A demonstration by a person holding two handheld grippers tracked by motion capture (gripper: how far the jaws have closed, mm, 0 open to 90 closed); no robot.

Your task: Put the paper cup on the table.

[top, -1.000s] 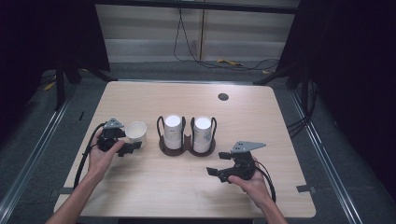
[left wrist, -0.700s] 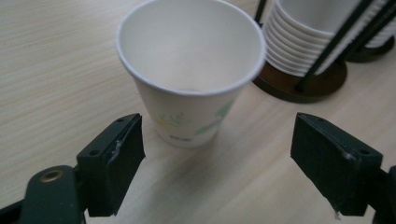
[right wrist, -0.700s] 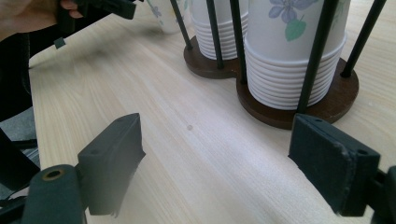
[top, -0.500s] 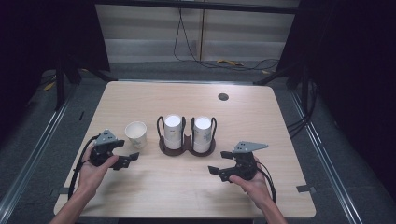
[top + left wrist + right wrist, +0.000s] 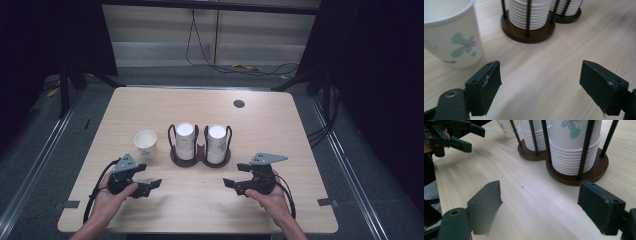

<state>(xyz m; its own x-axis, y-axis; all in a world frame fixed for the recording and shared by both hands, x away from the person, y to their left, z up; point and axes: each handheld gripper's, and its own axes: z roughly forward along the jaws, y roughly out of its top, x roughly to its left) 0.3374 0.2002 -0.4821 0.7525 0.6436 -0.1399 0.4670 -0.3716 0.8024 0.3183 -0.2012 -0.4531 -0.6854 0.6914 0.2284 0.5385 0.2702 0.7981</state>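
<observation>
The lone floral paper cup stands upright on the desk, just ahead of the empty, wide-open left hand-held gripper, the nearer one; the right hand-held gripper, also wide, is well apart.

A pale wooden table with rounded corners is seen from above; its grain is shown close up in the left gripper view and in the right gripper view, where a small dark speck is marked on it. A round dark grommet is set near its far edge. Grey tape tabs are stuck at its near corners. Black cables and a yellow scrap are laid on the grey floor beyond. Metal rails are run along both sides, and black curtains are hung to left and right.
</observation>
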